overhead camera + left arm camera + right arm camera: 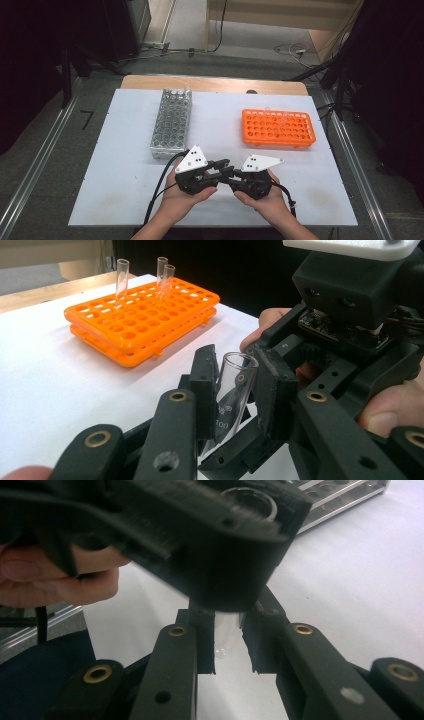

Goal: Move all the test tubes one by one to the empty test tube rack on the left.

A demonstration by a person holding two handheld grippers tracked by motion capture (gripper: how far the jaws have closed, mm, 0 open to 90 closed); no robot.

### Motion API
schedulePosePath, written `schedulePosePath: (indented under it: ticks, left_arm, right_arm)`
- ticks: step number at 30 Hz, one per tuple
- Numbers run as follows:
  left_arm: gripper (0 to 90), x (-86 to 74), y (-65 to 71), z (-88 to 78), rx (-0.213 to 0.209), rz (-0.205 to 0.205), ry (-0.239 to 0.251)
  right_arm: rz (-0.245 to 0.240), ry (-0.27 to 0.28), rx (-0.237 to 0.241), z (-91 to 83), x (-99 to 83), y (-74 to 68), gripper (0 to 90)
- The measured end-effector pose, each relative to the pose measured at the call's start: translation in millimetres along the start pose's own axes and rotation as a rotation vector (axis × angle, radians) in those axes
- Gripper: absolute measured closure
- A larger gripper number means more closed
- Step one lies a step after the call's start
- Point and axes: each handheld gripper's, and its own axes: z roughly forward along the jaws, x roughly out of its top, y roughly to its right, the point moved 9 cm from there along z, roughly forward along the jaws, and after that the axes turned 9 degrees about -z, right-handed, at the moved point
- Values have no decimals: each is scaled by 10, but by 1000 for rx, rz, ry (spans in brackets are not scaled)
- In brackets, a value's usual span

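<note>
Both claws meet tip to tip at the near table edge, left gripper and right gripper pinching one glass test tube between them, metal rack and orange rack well beyond.

Left gripper view: pads pressed on the clear, printed test tube, open mouth up. Smooth, slippery, brittle; best held mid-barrel, gently.

Right gripper view: jaws clamped on the tube's lower end, left claw overhead.

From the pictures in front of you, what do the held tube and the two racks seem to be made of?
Test tube: clear glass or plastic, see-through with printed markings. Orange rack: moulded plastic by its even matte colour. Grey rack: probably metal, judging by its silvery sheen.
</note>
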Motion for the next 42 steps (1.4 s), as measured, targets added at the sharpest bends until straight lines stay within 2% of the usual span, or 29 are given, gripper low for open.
schedulePosePath:
  ticks: [7, 15, 16, 18, 23, 26, 32, 35, 38, 42]
  left_arm:
    - [747, 6, -21, -19, 8, 23, 7]
    - [759, 16, -61, -31, 29, 22, 8]
    - [759, 18, -79, -35, 39, 21, 7]
    - [759, 34, -107, -51, 41, 10, 17]
    - [759, 125, -203, -130, 50, -14, 45]
    - [760, 190, -265, -174, 60, -9, 60]
    - [760, 297, -431, -217, 89, -25, 74]
    - [760, 353, -521, -230, 95, -31, 79]
    - [759, 411, -616, -240, 108, -35, 83]
    - [760, 464, -750, -243, 130, -51, 87]
  right_arm:
    - [0, -1, 5, -5, 2, -3, 740]
    - [7, 3, 7, -3, -1, 15, 728]
    - [2, 6, 0, -12, -1, 24, 683]
    - [-8, 7, -2, -19, -2, 28, 650]
    - [-18, 29, 11, -82, 9, 34, 425]
    - [-12, 40, -2, -137, 10, 77, 308]
    - [3, 37, -11, -268, -43, 149, 18]
    - [11, 48, 5, -368, -92, 187, 0]
    - [22, 57, -6, -473, -150, 253, 0]
    - [24, 61, -53, -605, -234, 352, 0]
